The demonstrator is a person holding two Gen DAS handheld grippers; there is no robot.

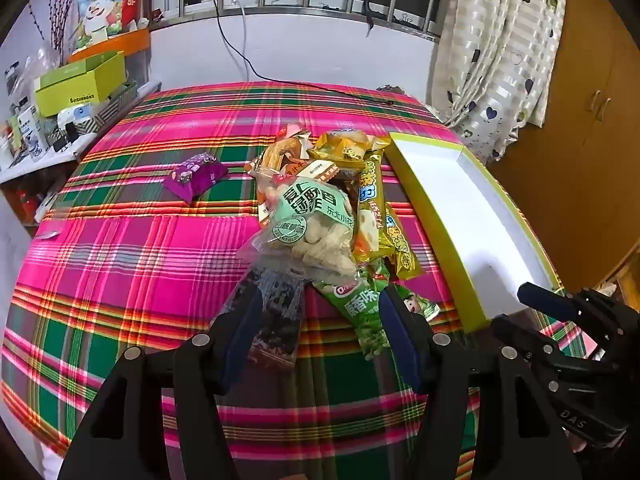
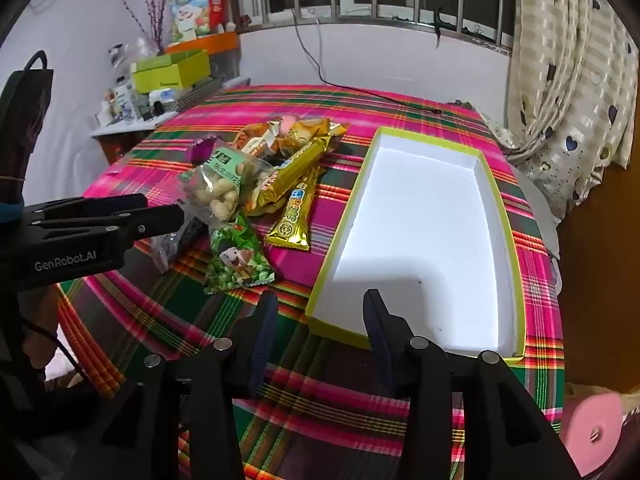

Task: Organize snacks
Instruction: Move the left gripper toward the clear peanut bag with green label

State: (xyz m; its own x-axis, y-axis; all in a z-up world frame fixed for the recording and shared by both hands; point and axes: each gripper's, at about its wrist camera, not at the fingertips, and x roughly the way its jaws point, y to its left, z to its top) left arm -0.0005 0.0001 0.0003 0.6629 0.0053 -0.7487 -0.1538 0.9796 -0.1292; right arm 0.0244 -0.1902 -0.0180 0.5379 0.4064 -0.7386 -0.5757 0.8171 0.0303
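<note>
A pile of snack packets lies mid-table: a clear bag of pale puffs with a mint label (image 1: 312, 220) (image 2: 222, 184), gold bars (image 1: 374, 196) (image 2: 296, 168), a green pea packet (image 1: 366, 308) (image 2: 236, 260), and a dark clear packet (image 1: 276, 312). A purple packet (image 1: 196, 174) lies apart to the left. An empty white tray with a lime rim (image 1: 428, 204) (image 2: 496, 184) lies to the right. My left gripper (image 1: 320, 300) is open, its fingers either side of the dark packet and pea packet. My right gripper (image 2: 320, 300) is open and empty at the tray's near corner.
The table has a pink and green plaid cloth (image 1: 120, 248). A side shelf at the back left holds a lime box (image 1: 80, 84) and clutter. A black cable (image 2: 360, 90) lies along the far table edge. Curtains (image 2: 572, 80) hang at the right.
</note>
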